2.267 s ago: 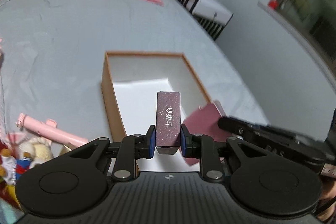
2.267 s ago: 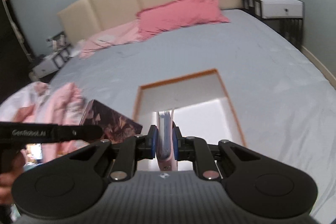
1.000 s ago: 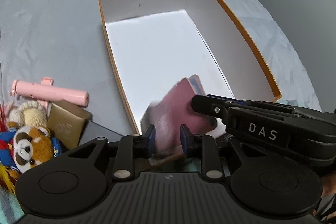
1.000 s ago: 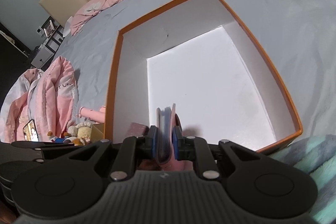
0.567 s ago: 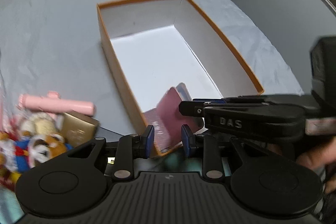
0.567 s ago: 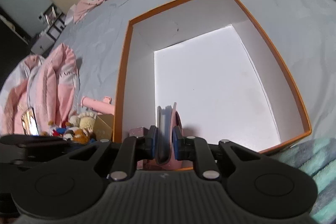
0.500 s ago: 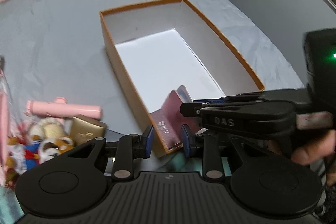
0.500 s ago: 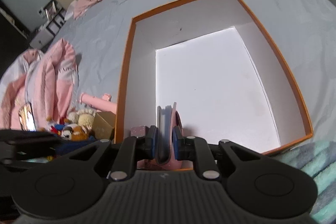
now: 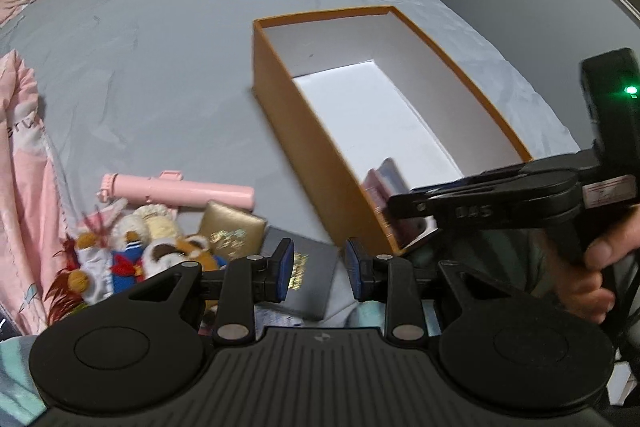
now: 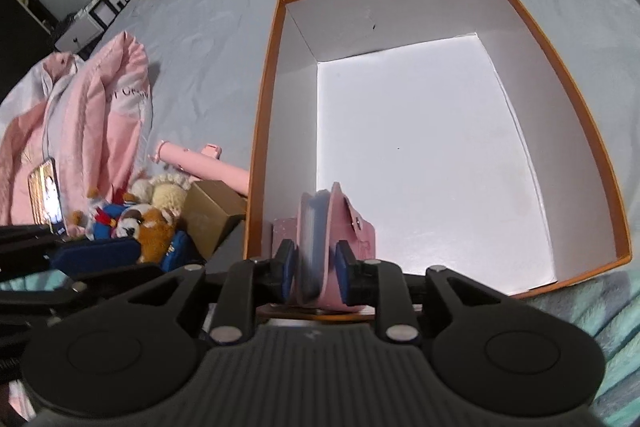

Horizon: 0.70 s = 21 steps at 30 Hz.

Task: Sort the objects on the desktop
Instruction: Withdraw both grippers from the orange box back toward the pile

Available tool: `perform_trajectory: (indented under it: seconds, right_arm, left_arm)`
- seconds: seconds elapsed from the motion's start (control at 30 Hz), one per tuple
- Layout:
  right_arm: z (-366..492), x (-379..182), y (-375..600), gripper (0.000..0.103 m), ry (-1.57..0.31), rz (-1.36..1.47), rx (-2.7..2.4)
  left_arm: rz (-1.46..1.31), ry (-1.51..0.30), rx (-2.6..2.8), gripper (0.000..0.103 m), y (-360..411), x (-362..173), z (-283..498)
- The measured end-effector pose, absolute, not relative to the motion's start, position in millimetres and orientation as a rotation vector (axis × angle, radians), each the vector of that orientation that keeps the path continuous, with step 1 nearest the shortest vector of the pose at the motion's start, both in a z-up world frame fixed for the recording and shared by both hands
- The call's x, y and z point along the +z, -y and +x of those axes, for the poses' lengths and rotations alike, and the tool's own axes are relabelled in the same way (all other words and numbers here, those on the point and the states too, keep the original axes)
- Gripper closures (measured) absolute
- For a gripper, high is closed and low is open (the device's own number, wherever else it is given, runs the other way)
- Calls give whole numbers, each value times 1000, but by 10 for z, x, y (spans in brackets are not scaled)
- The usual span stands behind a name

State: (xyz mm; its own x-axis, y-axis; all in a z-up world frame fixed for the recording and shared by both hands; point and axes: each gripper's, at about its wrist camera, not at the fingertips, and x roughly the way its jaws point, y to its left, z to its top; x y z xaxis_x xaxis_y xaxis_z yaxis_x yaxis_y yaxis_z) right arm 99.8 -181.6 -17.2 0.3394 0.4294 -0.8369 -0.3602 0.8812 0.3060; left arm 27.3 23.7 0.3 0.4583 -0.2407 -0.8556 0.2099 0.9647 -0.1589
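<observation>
A grey bed (image 9: 180,47) carries an orange box (image 10: 576,115) with a white interior. In its near left corner a pink wallet (image 10: 352,235) stands on edge beside a small glittery maroon box (image 10: 285,233). The right gripper (image 10: 316,269) straddles the wallet; its jaws have just been opening, and the pads now look slack on the wallet's sides. The left gripper (image 9: 319,269) is empty, jaws parted narrowly, above a dark booklet (image 9: 310,277) outside the box, near a gold box (image 9: 232,231), plush toys (image 9: 132,251) and a pink selfie stick (image 9: 180,189).
</observation>
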Motion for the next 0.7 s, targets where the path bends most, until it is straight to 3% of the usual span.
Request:
perform_trajectory:
  seconds: [0.13, 0.3, 0.47, 0.57, 0.6, 0.7]
  right_arm:
    - [919, -5, 1783, 65, -1017, 17, 537]
    - [790, 241, 1466, 65, -940, -85, 746]
    - [757, 101, 917, 63, -987, -205, 885]
    - [781, -8, 626, 60, -1004, -250, 917]
    - [773, -47, 543, 57, -1007, -271, 935]
    - [727, -105, 273, 51, -1008, -368, 970]
  left_arm:
    - [-17, -1034, -269, 71, -522, 32, 237]
    - [60, -1024, -254, 71, -804, 130, 194]
    - [123, -1040, -248, 70, -1102, 150, 151]
    - [152, -1055, -243, 62, -1326, 113, 140]
    - [158, -1065, -240, 55, -1386, 86, 151]
    - [184, -1077, -228, 53, -1627, 25, 195]
